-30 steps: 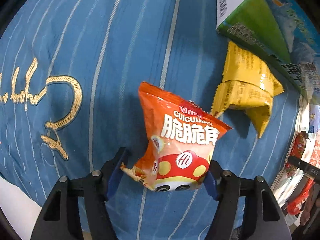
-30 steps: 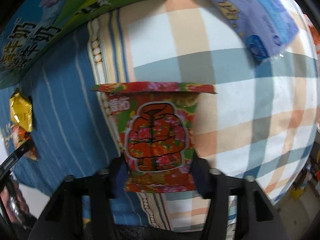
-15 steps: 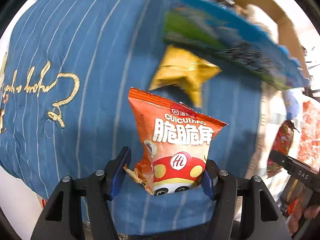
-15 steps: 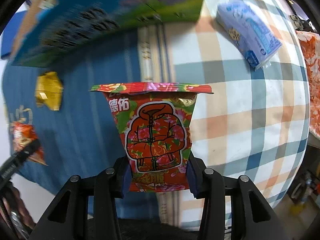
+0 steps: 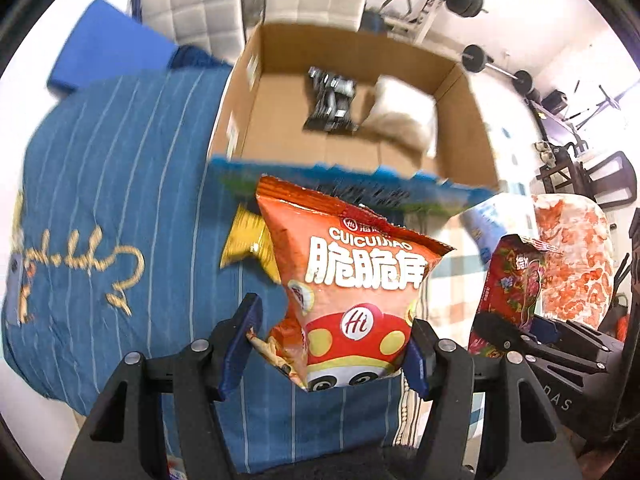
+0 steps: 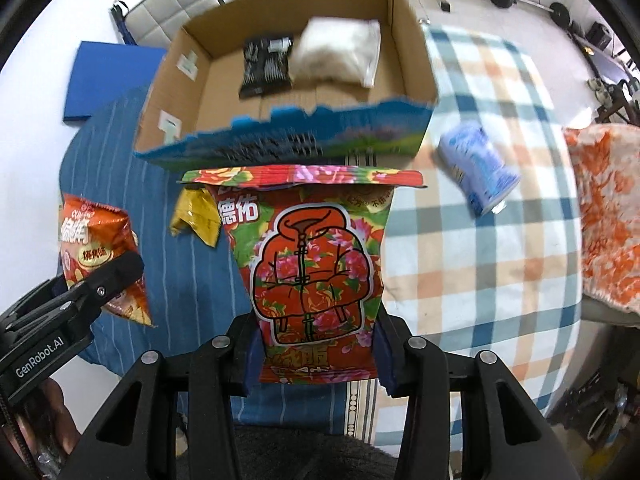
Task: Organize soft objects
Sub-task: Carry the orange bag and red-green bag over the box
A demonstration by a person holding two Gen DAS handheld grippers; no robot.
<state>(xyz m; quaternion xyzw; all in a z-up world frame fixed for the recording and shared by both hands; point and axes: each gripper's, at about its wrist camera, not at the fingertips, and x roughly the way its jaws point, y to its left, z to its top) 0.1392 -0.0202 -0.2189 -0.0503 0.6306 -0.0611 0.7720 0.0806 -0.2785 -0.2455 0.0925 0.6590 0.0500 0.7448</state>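
A bed spreads below me, its blue striped quilt (image 5: 120, 184) on the left and a plaid sheet (image 6: 500, 240) on the right. My left jaws (image 5: 334, 354) are clamped on the bottom of an orange chip bag (image 5: 352, 292), held upright above the quilt. My right jaws (image 6: 316, 356) pinch the lower end of a red floral snack bag (image 6: 316, 260). Just beyond, a yellow packet (image 6: 196, 218) lies on the quilt and a blue tissue pack (image 6: 476, 168) on the plaid. Farther off, an open cardboard box (image 6: 412, 48) holds a black packet (image 6: 266, 66) and a white bag (image 6: 340, 54).
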